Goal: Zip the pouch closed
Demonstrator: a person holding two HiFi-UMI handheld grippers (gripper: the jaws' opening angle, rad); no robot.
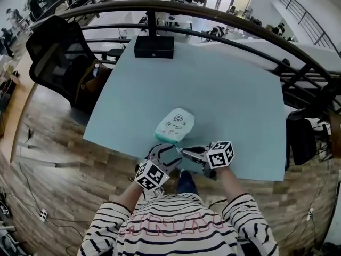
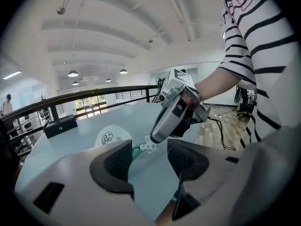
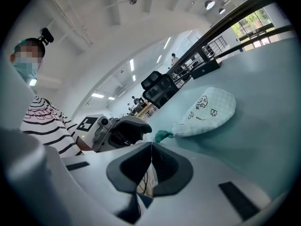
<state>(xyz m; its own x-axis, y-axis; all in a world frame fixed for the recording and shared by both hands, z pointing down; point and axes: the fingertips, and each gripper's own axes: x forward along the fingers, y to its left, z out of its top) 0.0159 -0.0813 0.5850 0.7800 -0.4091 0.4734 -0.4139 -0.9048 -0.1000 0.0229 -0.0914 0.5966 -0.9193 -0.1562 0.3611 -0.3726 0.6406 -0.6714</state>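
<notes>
A white pouch (image 1: 176, 124) with cartoon prints and a teal zip edge (image 1: 167, 138) lies near the front edge of the pale blue table (image 1: 234, 95). My right gripper (image 1: 184, 151) comes in from the right, its jaws shut on the small white zipper pull (image 2: 149, 146) at the pouch's teal end (image 3: 162, 135). My left gripper (image 1: 164, 154) sits just in front of the pouch with its jaws open and nothing between them. In the left gripper view the teal zip (image 2: 136, 150) shows through the gap beyond the jaws. The pouch (image 3: 207, 111) lies flat.
A black box (image 1: 153, 46) stands at the table's far edge by a dark railing (image 1: 213, 15). A black office chair (image 1: 56, 55) with a brown bag (image 1: 91, 81) stands to the left. The table's front edge (image 1: 133, 152) runs right under both grippers.
</notes>
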